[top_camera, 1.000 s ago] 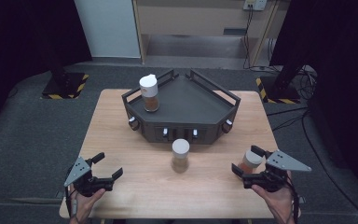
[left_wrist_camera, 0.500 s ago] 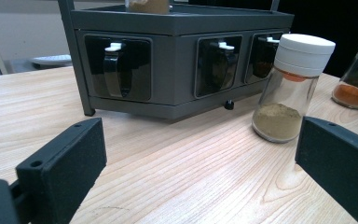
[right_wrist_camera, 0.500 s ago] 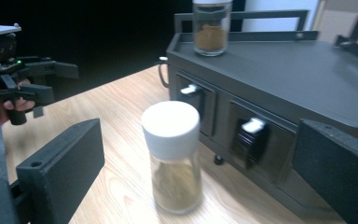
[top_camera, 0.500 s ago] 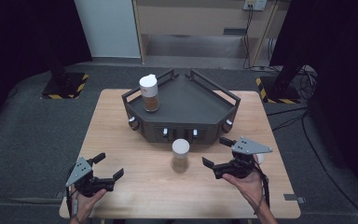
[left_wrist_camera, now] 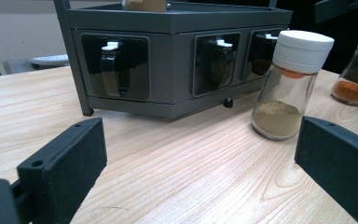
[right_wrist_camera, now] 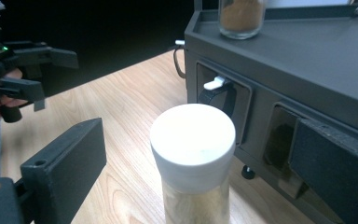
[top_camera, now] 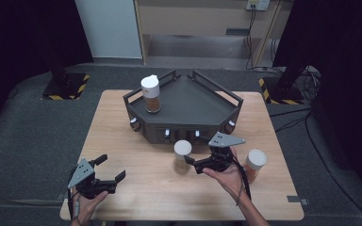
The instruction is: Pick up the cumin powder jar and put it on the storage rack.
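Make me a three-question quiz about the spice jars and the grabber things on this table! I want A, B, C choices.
1. Where does the jar with brown powder stand?
A. on top of the dark rack
B. on the floor
C. in a hand

2. How many white-capped jars are there?
A. one
B. three
C. five

3. How are the right gripper jaws at the tan-powder jar?
A. clamped on its lid
B. lifting it
C. open on either side, not pressing

Answers: 1 A, it stands at the rack's back left corner. 2 B, one on the rack, two on the table, counting the orange-powder jar. 3 C, the right gripper view shows gaps beside the lid.
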A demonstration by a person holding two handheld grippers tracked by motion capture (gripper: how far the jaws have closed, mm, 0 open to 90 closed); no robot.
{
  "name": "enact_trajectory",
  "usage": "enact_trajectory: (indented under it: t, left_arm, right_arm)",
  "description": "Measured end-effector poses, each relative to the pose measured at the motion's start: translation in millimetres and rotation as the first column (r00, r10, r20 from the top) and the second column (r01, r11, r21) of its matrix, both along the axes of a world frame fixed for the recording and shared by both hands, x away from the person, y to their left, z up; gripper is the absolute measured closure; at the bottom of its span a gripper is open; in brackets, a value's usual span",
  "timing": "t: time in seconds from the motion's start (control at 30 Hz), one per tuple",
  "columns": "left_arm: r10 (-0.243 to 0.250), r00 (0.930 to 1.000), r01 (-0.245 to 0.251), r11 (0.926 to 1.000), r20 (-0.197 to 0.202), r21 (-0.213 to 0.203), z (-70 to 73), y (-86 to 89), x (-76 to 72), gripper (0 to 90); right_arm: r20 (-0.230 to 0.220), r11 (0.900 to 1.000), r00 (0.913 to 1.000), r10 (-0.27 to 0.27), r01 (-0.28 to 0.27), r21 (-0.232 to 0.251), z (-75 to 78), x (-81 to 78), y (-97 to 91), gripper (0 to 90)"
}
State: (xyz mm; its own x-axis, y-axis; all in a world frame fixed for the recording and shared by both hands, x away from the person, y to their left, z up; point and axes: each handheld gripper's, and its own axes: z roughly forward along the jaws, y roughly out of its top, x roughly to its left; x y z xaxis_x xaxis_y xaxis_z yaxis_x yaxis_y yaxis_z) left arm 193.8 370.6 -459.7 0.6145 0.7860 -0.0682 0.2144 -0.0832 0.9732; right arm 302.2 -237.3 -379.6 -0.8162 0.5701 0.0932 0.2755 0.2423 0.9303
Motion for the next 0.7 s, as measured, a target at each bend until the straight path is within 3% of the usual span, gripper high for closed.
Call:
enact_trajectory:
  t: [0.4, 0.7]
  left_arm:
    - [0.003, 1.0, -0.003, 1.0, -0.002, -0.005, -0.5, 0.7, 0.2, 1.0]
    - [0.01, 1.0, -0.01, 0.9999, 0.001, -0.008, -0.9, 1.2, -0.4, 1.3]
  right_arm:
    - [-0.033, 0.9996, 0.9993, 0.015, -0.016, -0.025, -15.6, 17.0, 16.9, 8.7]
    - [-0.023, 0.9985, 0.999, 0.037, -0.038, -0.038, -25.2, 24.4, 28.4, 17.4]
